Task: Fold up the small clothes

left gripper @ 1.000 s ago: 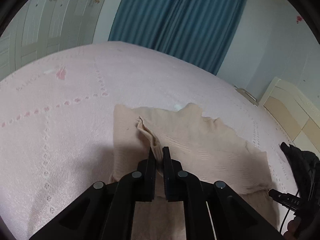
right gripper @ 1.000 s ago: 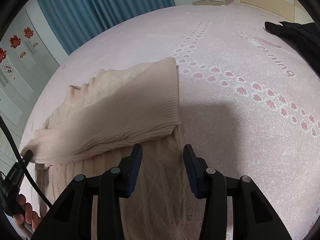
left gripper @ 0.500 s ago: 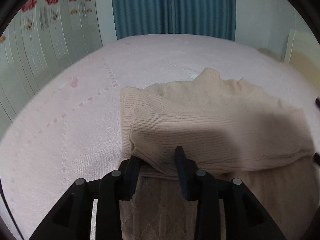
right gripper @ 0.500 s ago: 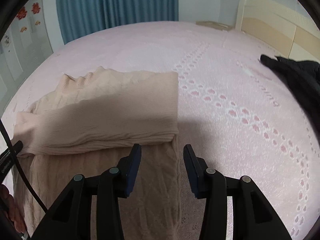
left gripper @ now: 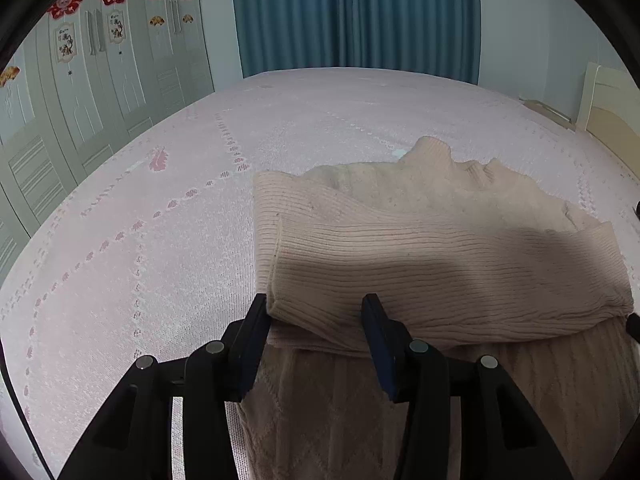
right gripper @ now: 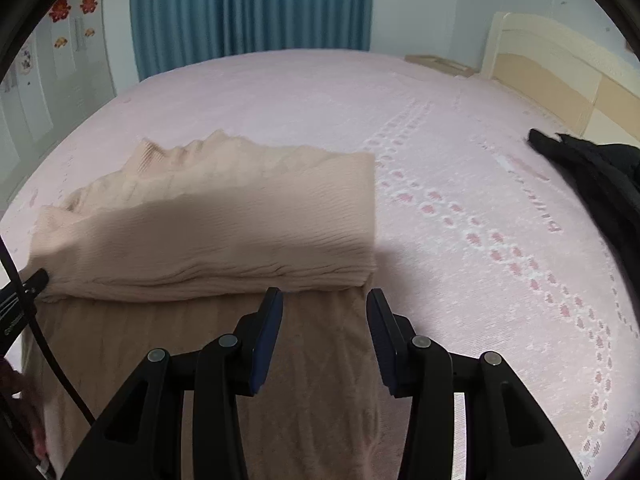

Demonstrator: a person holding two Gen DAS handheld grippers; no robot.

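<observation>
Released sweater lies folded; black garment right-view only.

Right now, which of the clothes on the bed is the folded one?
The beige sweater by the grippers: its ribbed end is folded over. The black garment lies crumpled near the headboard.

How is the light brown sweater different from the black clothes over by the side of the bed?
The beige sweater is pale; the black clothes are dark. The sweater lies partly folded, its ribbed end laid over the patterned part; the black clothes sit in a crumpled heap. The sweater is right in front of the right gripper; the black clothes lie farther off, at the picture's right edge. Both rest on the pink bedspread.
</observation>
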